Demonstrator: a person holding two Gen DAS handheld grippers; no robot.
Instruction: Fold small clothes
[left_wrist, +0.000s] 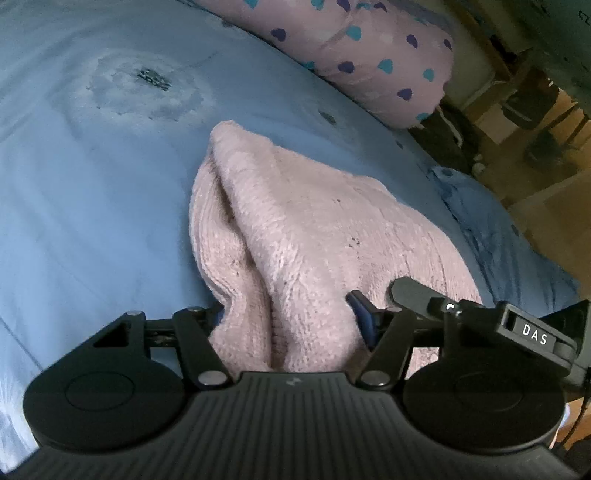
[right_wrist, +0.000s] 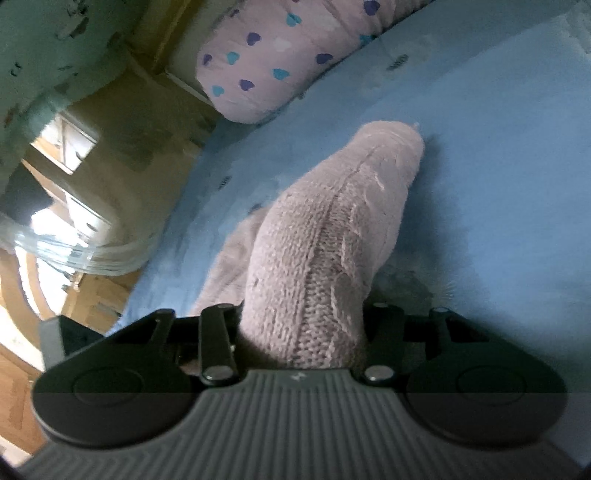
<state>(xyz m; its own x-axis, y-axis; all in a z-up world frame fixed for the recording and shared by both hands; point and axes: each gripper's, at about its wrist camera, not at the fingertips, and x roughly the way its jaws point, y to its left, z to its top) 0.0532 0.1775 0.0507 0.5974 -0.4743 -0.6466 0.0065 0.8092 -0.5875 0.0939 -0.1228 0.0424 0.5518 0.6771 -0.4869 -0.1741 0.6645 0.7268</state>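
Pink knit garment (left_wrist: 295, 229) bunched between both fingers pairs, gripped; right gripper (left_wrist: 532, 332) label reads "DAS".

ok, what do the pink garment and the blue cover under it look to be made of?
Pink garment: chunky knit, likely wool or acrylic yarn; visible stitch rows, a cable pattern and a fuzzy matte surface. Blue cover: thin woven cloth, probably cotton; smooth, matte, soft creases, with a faded printed patch.
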